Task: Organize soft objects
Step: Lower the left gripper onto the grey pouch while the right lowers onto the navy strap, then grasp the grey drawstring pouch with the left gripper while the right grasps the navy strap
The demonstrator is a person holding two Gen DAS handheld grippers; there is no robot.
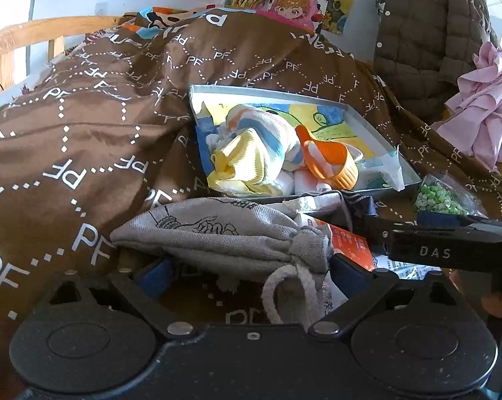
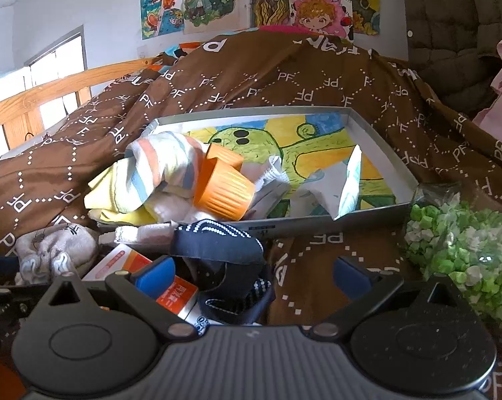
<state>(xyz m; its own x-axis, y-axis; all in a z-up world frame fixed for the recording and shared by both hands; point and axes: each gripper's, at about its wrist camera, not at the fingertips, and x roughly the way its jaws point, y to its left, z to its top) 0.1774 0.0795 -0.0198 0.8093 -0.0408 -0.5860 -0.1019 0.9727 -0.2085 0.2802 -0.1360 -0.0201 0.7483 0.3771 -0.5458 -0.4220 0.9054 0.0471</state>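
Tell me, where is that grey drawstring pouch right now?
The grey drawstring pouch lies on the brown bedspread, just in front of the tray of soft things, between the left gripper's open jaws.

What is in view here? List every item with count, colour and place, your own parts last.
quilt: one, brown with white lettering, covering the bed
tray: one, grey rim, drawing inside, on the quilt
striped cloth: one, yellow, blue, orange and white, in the tray's left part
orange cup: one, lying on its side in the tray
drawstring pouch: one, grey, in front of the tray, between the left fingers
dark sock: one, navy with white dots, before the right gripper
orange box: one, under the sock
bag of green bits: one, clear, right of the tray
left hand-held gripper: open
right hand-held gripper: open
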